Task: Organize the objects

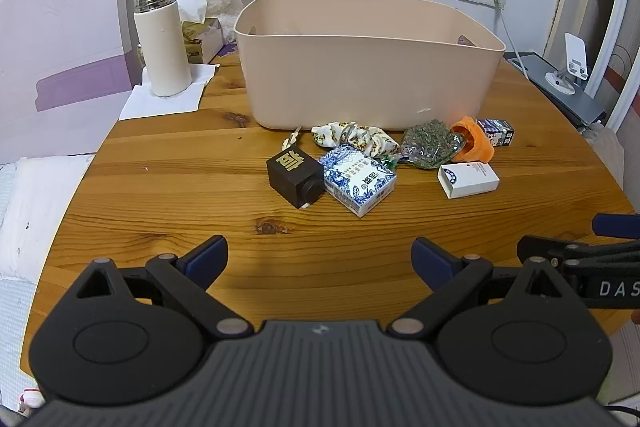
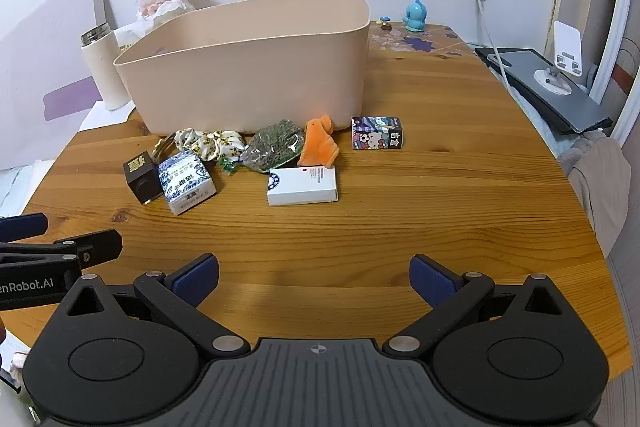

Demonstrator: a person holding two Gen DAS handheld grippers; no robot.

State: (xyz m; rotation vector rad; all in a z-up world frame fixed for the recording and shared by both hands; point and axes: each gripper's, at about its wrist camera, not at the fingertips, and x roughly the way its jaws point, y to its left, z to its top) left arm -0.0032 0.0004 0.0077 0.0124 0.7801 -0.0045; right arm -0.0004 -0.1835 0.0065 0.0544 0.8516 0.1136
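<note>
Left wrist view: the left tool [image 1: 319, 259] hangs over the near edge of the wooden bench [image 1: 160, 195], its blue-padded jaws spread wide and empty. Ahead, a beige bin [image 1: 368, 79] stands at the back of the bench, and the loose items lie in a row in front of it: a dark wooden block [image 1: 295, 179] touching a blue-and-white box [image 1: 357, 182], a floral cloth pouch [image 1: 356, 139], a bag of dried herbs [image 1: 432, 143], an orange cloth [image 1: 474, 141], a white box [image 1: 468, 179] and a small cartoon box [image 1: 496, 131]. A cream flask [image 1: 162, 51] stands at left.

Right wrist view: the right tool [image 2: 314, 281] is likewise wide open and holds nothing, well short of the items. The white box [image 2: 302, 185] lies nearest to it; the cartoon box [image 2: 377, 133] sits apart at right. From this angle little of the bin's [image 2: 248, 83] floor shows, and nothing can be seen inside it.

By appearances the sorting has barely begun: every visible item is on the bench and none is gripped, so all seven remain to be moved, presumably into the bin.
</note>
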